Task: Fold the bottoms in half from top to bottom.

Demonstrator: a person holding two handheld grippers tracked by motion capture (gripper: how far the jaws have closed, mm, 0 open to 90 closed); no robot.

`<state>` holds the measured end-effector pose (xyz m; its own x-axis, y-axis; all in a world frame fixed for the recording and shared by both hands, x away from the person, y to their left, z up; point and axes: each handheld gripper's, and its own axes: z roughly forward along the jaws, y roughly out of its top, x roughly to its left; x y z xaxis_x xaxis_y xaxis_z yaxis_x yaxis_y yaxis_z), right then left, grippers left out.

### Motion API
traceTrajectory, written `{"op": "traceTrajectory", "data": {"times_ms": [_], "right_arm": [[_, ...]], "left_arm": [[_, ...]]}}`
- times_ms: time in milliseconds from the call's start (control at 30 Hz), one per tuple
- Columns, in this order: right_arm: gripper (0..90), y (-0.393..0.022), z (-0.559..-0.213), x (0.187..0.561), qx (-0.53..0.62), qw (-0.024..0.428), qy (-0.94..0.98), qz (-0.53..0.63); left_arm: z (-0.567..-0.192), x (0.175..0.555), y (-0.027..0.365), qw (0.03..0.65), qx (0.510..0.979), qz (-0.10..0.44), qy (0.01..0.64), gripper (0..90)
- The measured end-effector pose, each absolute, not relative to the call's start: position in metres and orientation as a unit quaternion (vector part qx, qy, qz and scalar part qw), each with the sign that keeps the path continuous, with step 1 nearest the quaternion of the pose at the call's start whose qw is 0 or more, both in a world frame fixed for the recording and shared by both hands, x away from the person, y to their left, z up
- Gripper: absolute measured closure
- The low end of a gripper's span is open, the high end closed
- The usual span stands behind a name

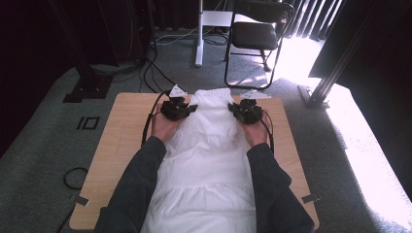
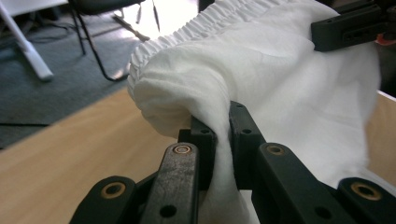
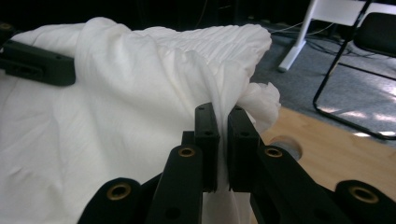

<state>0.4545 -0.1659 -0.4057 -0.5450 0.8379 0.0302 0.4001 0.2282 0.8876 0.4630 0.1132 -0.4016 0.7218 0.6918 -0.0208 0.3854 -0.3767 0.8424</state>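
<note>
Wooden table (image 1: 121, 145) (grey carpet round it): L gripper (image 2: 223, 135) & R gripper (image 3: 223, 135) each pinch the white garment (image 1: 206, 155).

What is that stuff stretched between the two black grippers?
White garment, its gathered waistband end, spans from left gripper to right gripper, each pinching a side; clearest in the high view.

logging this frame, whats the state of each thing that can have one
white cotton garment with elastic waistband: spread along the table, waistband end pinched at both sides and raised
left claw: shut on the garment's fabric
right claw: shut on the garment's fabric
light wooden table: flat, mostly covered by the garment
black folding chair: unfolded, standing on the carpet, unoccupied
</note>
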Motion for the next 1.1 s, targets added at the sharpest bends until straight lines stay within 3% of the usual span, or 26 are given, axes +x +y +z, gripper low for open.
{"op": "traceTrajectory", "data": {"times_ms": [300, 567, 767, 900, 1100], "right_arm": [[84.6, -0.171, -0.437, 0.395, 0.377, 0.2, 0.772, 0.472], [84.2, -0.172, -0.501, 0.344, 0.383, 0.135, 0.806, 0.43], [83.7, -0.165, -0.531, 0.334, 0.377, 0.103, 0.844, 0.368], [83.6, -0.159, -0.537, 0.34, 0.381, 0.107, 0.85, 0.348], [83.5, -0.156, -0.54, 0.355, 0.393, 0.109, 0.846, 0.344]], "left_arm": [[-0.426, 0.396, 0.125, 0.45, 0.836, 0.139, 0.282, 83.6], [-0.481, 0.336, 0.11, 0.359, 0.892, 0.111, 0.251, 82.6], [-0.52, 0.335, 0.098, 0.29, 0.918, 0.1, 0.251, 82.3], [-0.53, 0.349, 0.102, 0.306, 0.909, 0.071, 0.273, 82.3], [-0.532, 0.36, 0.104, 0.313, 0.906, 0.081, 0.274, 82.3]]}}
